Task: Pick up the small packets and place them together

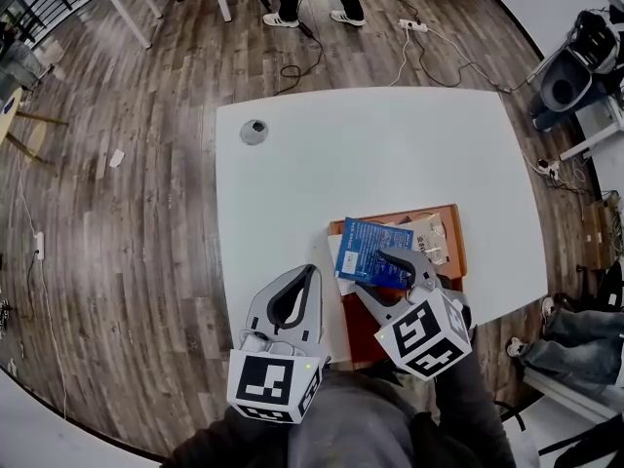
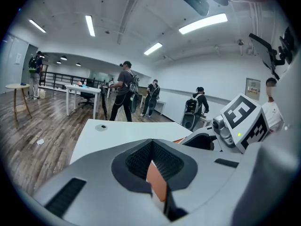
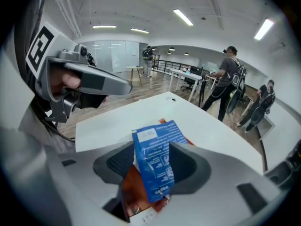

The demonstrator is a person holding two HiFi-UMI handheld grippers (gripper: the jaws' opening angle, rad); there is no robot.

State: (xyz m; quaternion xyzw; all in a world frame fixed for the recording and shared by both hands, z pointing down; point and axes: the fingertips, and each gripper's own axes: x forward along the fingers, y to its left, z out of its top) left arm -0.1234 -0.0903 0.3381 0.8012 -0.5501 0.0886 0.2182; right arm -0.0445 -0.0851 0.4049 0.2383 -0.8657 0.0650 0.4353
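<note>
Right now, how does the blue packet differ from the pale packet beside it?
The blue packet is bigger and sits between the right gripper's open jaws; the pale packet is smaller and lies flat, untouched. Both are over the orange tray.

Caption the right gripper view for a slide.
Right gripper, jaws open, straddling a blue packet above an orange tray.

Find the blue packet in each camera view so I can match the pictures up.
Head view: lower centre-right, the blue packet sits over the orange tray.
Left gripper view: not in it.
Right gripper view: low centre, the packet stands between the right gripper's parted jaws.
Shared landmark: the round grey cap in the white table, seen in all three.
</note>
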